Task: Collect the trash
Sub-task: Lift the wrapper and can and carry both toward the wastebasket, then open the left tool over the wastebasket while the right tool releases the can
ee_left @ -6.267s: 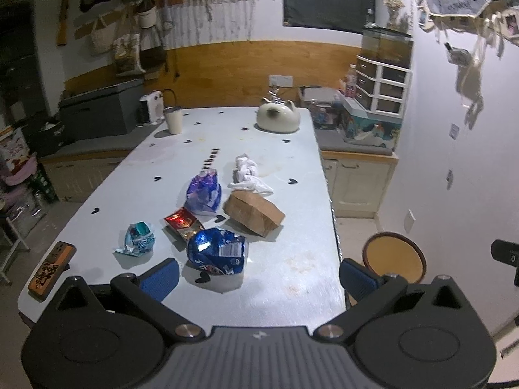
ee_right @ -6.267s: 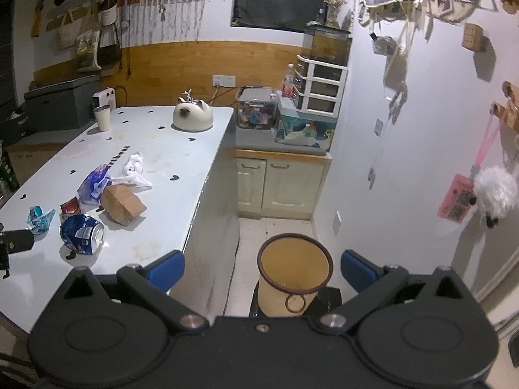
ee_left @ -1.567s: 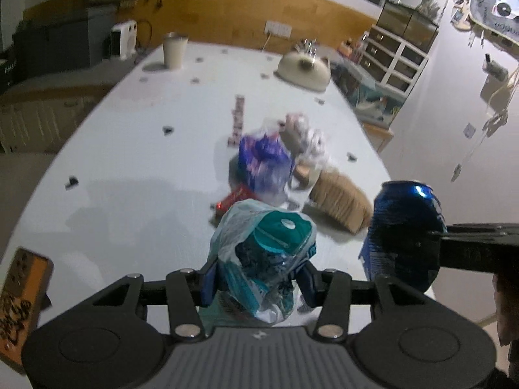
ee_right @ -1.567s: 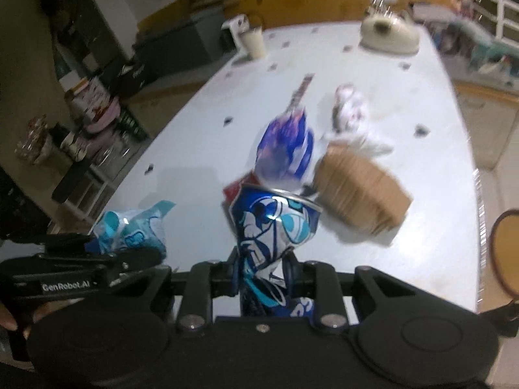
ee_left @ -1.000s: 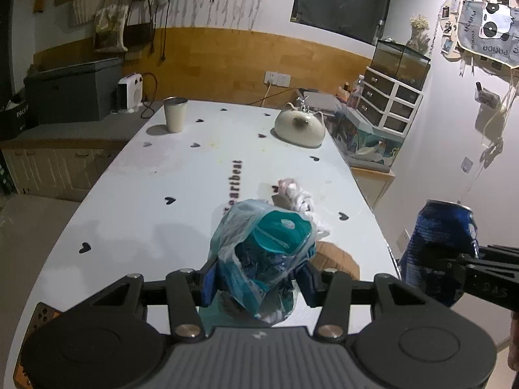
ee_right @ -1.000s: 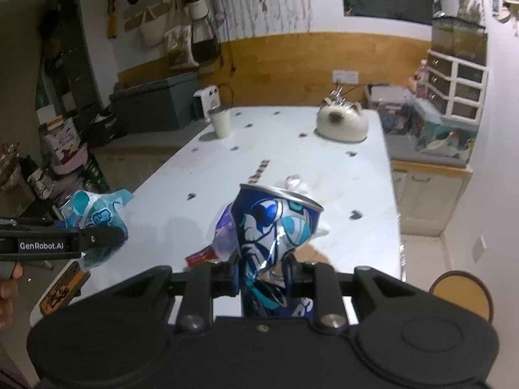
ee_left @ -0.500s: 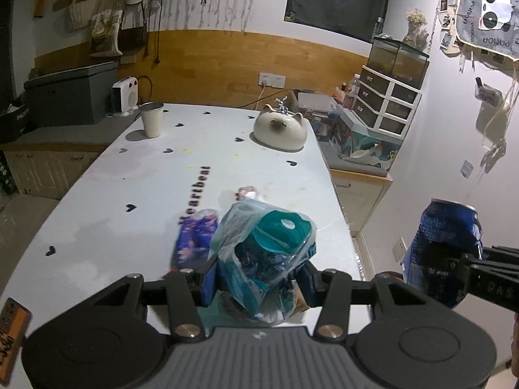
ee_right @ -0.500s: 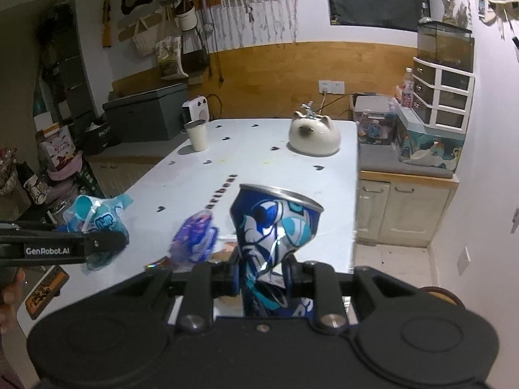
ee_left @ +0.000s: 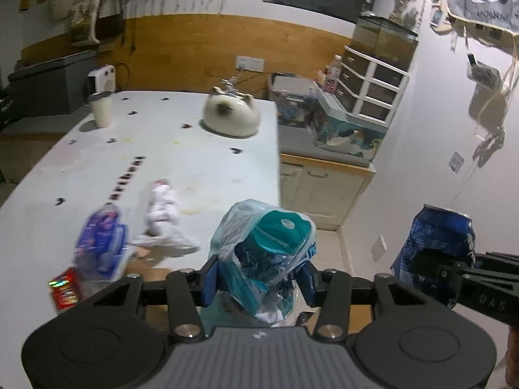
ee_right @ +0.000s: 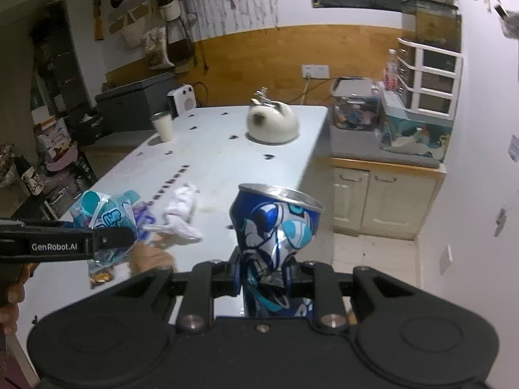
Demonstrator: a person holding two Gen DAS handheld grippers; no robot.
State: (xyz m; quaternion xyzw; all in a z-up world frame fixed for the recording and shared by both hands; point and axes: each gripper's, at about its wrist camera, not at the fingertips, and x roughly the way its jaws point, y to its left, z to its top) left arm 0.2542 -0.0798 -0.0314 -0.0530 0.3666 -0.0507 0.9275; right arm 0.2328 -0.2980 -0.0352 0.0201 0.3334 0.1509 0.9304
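Gripping a crumpled teal plastic wrapper (ee_left: pixel 262 256), the left gripper (ee_left: pixel 258 278) is holding it above the white table's (ee_left: pixel 207 162) near edge, jaws partly closed. The right gripper (ee_right: pixel 264 275) is pinching a crushed blue can (ee_right: pixel 275 236) tightly, upright, past the table's corner.

We're in a home kitchen/dining rm: long white table w/ black heart marks (ee_left: pixel 207 162), cream cat-eared kettle (ee_left: pixel 232 116), wood-panelled wall strip (ee_right: pixel 259 61), cream base cabinets (ee_right: pixel 386 194), white drawer unit (ee_right: pixel 428 77), glass fish tank (ee_left: pixel 384 42), bags hung on wall (ee_right: pixel 155 42).
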